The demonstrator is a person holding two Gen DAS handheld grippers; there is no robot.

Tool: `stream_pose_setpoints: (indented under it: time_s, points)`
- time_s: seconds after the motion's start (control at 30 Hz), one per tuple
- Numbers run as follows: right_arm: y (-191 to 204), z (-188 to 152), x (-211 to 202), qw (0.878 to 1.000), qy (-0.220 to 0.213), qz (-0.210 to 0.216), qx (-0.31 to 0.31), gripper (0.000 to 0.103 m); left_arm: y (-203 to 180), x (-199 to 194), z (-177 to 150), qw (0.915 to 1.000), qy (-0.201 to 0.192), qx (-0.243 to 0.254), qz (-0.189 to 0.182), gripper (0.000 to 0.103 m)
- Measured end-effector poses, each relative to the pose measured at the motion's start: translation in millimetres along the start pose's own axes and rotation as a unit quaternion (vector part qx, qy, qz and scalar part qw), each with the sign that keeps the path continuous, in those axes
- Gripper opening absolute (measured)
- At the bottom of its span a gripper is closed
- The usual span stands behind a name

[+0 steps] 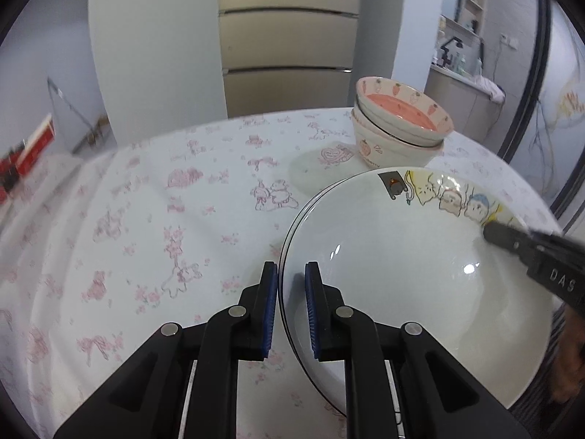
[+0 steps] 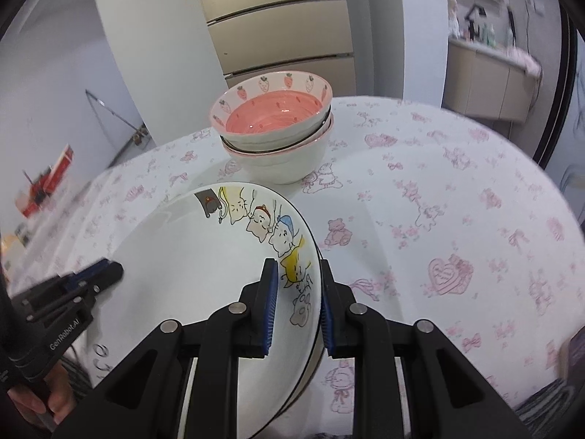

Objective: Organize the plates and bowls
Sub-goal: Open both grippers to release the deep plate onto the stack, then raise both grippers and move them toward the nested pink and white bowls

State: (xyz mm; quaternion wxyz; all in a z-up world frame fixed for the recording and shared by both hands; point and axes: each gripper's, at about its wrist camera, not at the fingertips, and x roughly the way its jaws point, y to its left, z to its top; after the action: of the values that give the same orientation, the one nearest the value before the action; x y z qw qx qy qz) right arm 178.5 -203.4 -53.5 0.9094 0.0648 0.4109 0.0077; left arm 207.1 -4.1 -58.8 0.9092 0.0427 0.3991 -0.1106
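The left gripper (image 1: 291, 274) has its jaws closed on the left rim of the cartoon plate (image 1: 402, 256), held just over the bench (image 1: 164, 219). The right gripper (image 2: 297, 274) clamps the plate's right rim. Beyond it, stacked bowls (image 2: 274, 135) stand on the bench.

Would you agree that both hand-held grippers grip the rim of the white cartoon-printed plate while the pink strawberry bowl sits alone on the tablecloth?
Not alone: the right wrist view shows the pink strawberry bowl nested atop other white bowls. Both hand-held grippers do grip the white cartoon-printed plate.
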Motion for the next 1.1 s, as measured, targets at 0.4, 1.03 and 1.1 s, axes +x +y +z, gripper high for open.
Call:
stream_pose_setpoints:
  time_s: [0.4,1.03,1.1]
  points:
    - [-4.0,-1.6,-3.4,0.999,-0.029,-0.008,-0.018,0.022,11.0,-23.6,-1.8,0.9958,-0.089,-0.023,0.01,0.066]
    - [-3.5,7.0,-50.7,0.972,-0.212,-0.089,-0.039,0.103,19.1,-89.2,-14.8,0.9522,-0.297,-0.047,0.056,0.103]
    - [-6.5,7.8,-52.4,0.972,-0.218,-0.081,-0.032,0.103,22.1,-87.2,-13.6,0.9533,-0.291,-0.056,0.058,0.103]
